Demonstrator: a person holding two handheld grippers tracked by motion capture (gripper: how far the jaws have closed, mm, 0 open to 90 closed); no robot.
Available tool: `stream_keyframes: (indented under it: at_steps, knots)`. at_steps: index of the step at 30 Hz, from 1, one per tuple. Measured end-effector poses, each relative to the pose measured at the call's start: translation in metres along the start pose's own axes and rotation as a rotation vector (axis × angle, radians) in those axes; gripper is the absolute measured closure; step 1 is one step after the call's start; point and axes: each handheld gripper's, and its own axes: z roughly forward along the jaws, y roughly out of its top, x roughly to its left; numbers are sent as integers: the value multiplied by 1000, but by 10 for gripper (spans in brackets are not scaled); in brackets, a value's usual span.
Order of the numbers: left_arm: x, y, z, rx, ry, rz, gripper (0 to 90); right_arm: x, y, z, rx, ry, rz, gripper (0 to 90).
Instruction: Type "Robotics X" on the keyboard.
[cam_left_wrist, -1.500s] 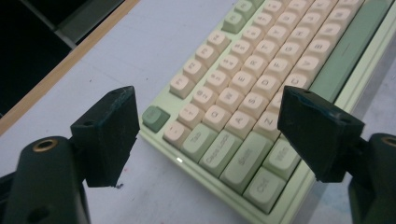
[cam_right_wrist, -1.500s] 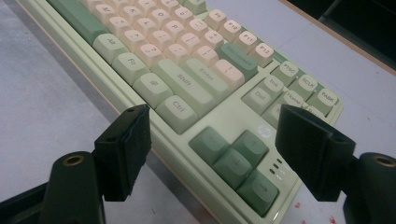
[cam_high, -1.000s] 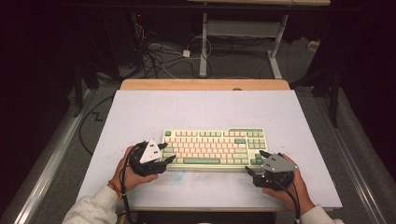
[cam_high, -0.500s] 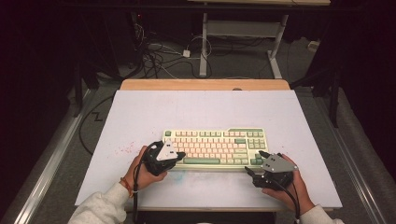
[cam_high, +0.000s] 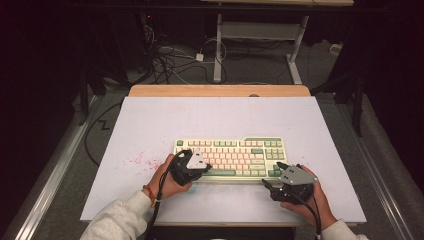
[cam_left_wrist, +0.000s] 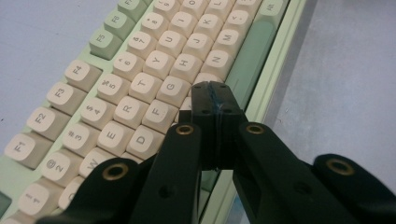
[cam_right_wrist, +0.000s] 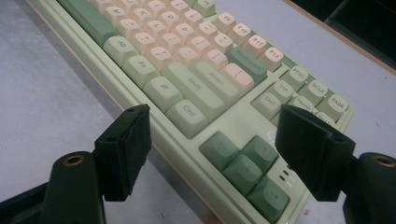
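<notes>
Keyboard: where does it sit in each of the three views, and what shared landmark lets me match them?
High view: the keyboard lies at centre on the table, between the left gripper and the right gripper.
Left gripper view: its letter keys cover the left half, running up to the top edge, behind the shut jaws.
Right gripper view: its right end crosses the middle, between the open jaws.
Shared landmark: the green space bar.
</notes>
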Motion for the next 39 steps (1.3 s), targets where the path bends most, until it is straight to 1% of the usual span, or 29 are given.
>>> stream_keyframes:
  at_steps: [6,11,14,20,24,26,28,30,33,36,37,38,39]
  knots:
    - [-2,5,6,13,-16,17,876,0,0,0,1,1,-1,270]
    - [-4,9,10,24,-22,34,875,0,0,0,3,2,-1,270]
    - [-4,10,11,24,-24,37,874,0,0,0,3,2,-3,270]
    - [-4,11,11,24,-21,38,870,0,-1,1,6,4,-3,270]
    - [-4,11,11,27,-16,47,870,1,-1,1,10,6,-6,270]
    - [-4,12,10,30,-23,49,870,1,-1,1,11,7,-7,270]
    - [-4,12,9,25,-19,47,869,1,-1,1,11,8,-7,270]
    - [-4,12,10,34,-19,53,870,1,-1,1,12,8,-7,270]
    - [-4,11,11,35,-21,50,867,1,-1,1,12,8,-8,271]
    - [-4,11,12,53,-15,63,873,1,-1,1,14,10,-6,270]
    - [-5,9,14,52,-5,74,875,1,-1,1,16,12,-7,270]
    - [-4,7,14,41,-7,61,875,1,-1,2,17,14,-12,270]
    - [-3,7,14,43,-7,57,875,1,-1,2,19,15,-15,270]
